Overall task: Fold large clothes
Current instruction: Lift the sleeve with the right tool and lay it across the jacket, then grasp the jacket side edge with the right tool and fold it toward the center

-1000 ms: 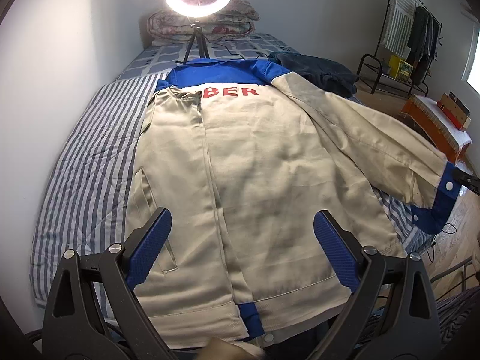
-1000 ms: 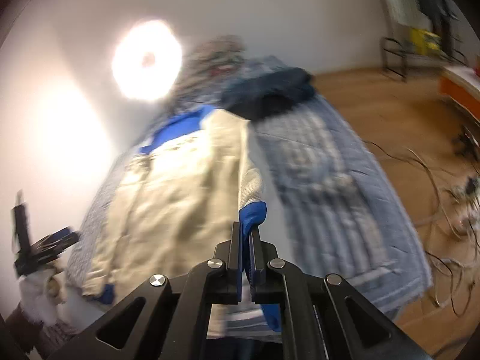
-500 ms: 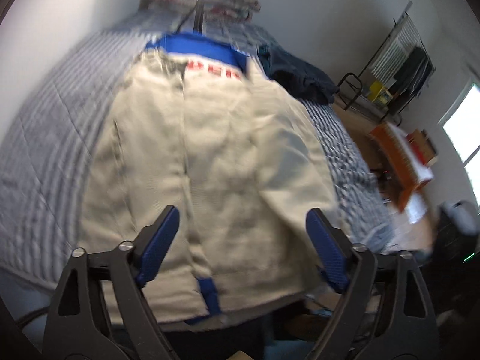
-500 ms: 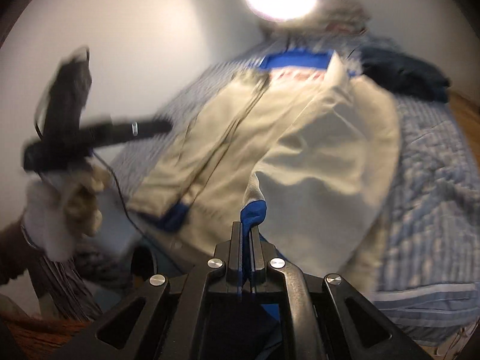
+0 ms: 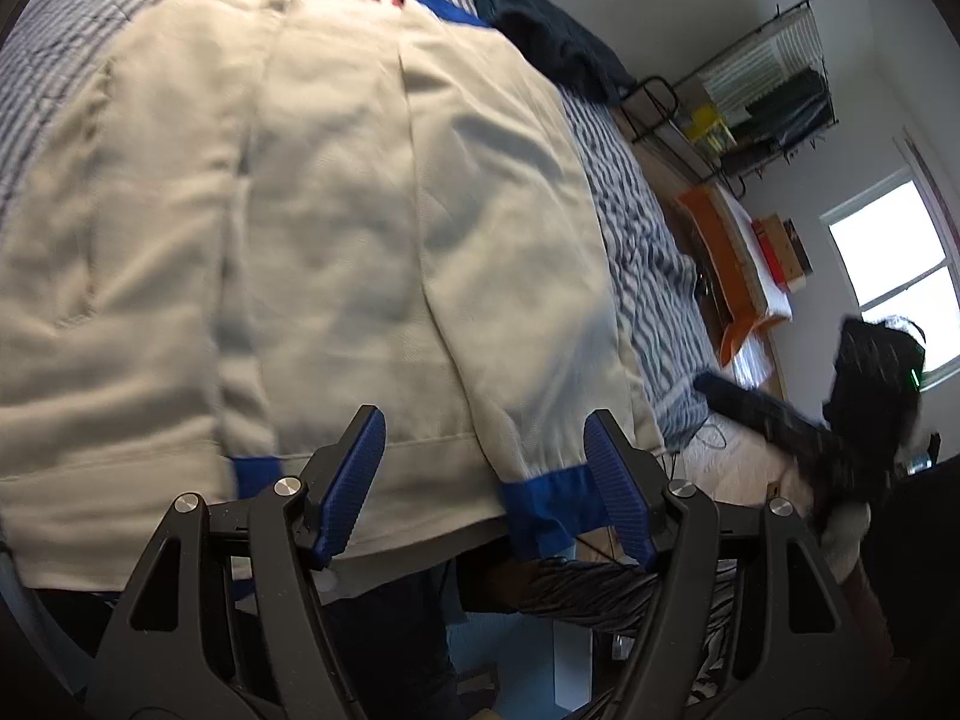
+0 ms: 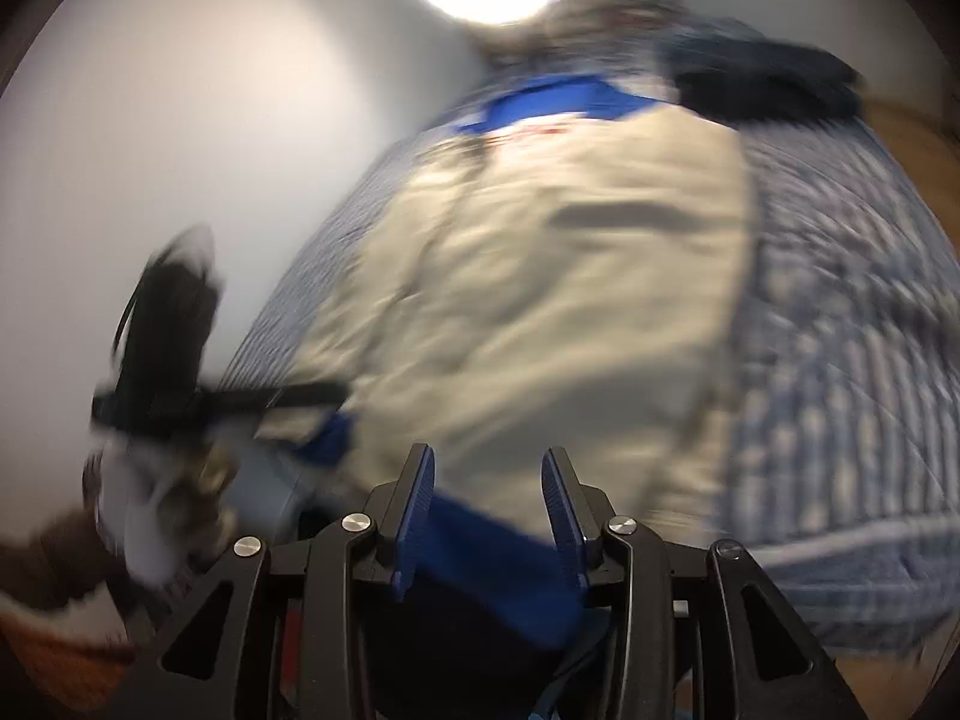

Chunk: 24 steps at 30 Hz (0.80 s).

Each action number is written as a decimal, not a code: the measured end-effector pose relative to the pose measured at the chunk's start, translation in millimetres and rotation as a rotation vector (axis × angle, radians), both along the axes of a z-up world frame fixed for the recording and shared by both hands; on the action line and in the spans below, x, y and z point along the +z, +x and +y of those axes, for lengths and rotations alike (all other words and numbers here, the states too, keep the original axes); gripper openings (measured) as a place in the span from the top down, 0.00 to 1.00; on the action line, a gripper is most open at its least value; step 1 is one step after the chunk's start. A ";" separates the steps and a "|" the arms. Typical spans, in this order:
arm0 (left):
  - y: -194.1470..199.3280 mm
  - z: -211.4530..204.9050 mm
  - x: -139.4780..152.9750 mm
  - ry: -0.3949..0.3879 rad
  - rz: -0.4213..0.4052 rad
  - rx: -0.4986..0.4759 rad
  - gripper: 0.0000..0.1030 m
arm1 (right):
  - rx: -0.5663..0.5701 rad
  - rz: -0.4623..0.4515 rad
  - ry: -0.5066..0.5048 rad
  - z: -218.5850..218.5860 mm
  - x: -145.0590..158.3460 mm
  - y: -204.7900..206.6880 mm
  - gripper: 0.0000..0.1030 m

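Jaws on my right gripper (image 6: 487, 507), clamped on the blue cuff (image 6: 480, 531) a second ago, are opening around it; left gripper (image 5: 485, 483) jaws, apart, are closing above the jacket (image 5: 336, 228) hem on the bed (image 5: 648, 252).

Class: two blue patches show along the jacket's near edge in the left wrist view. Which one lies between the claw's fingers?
The blue sleeve cuff, hanging over the bed's edge beside the right-hand finger. The blue hem tab sits outside the left finger.
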<state>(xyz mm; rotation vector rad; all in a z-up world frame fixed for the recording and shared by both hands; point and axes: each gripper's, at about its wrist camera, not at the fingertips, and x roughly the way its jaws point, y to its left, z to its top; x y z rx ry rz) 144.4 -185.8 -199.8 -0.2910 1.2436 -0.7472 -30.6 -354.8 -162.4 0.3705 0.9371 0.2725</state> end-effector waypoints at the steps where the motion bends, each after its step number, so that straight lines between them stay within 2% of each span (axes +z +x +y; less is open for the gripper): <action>1: -0.6 -4.7 -3.8 0.002 0.008 -0.009 0.31 | -0.030 0.013 0.012 -10.1 -4.1 2.4 0.60; 3: -2.7 -11.8 -8.9 0.016 0.012 -0.022 0.31 | -0.088 0.064 0.078 -34.7 -19.3 11.1 0.60; 4: -4.1 -16.2 -12.5 0.021 0.017 -0.032 0.35 | -0.101 0.084 0.100 -41.0 -25.3 15.0 0.60; 5: -5.5 -20.0 -16.2 0.024 0.026 -0.042 0.43 | -0.104 0.110 0.118 -45.9 -33.1 20.1 0.60; 7: -7.9 -28.4 -24.7 0.034 0.048 -0.063 0.50 | -0.097 0.159 0.120 -49.9 -47.1 29.7 0.60; 10: -9.8 -34.9 -35.1 0.051 0.062 -0.066 0.51 | -0.081 0.207 0.113 -46.2 -62.4 41.3 0.60; 12: -9.2 -37.5 -39.5 0.046 0.073 -0.067 0.64 | -0.078 0.226 0.138 -45.8 -71.0 46.6 0.61; 13: -10.0 -40.3 -41.8 0.046 0.079 -0.073 0.81 | -0.073 0.229 0.156 -45.4 -73.5 48.9 0.72; 14: -10.7 -42.3 -43.8 0.042 0.086 -0.077 0.91 | -0.061 0.227 0.174 -43.7 -76.1 51.2 0.94; 16: -13.0 -44.7 -43.6 0.035 0.086 -0.073 0.93 | -0.034 0.221 0.174 -37.1 -76.8 55.1 0.99; 19: -20.1 -46.9 -35.5 0.005 0.086 -0.075 0.95 | -0.031 0.185 0.107 -31.4 -63.5 52.4 1.00; 21: -24.0 -52.4 -31.0 -0.015 0.083 -0.097 0.94 | -0.063 0.158 0.115 -41.0 -48.8 46.1 1.00; 24: -32.8 -67.6 -28.0 0.070 0.009 -0.162 0.94 | -0.090 0.150 0.075 -50.1 -43.4 40.6 1.00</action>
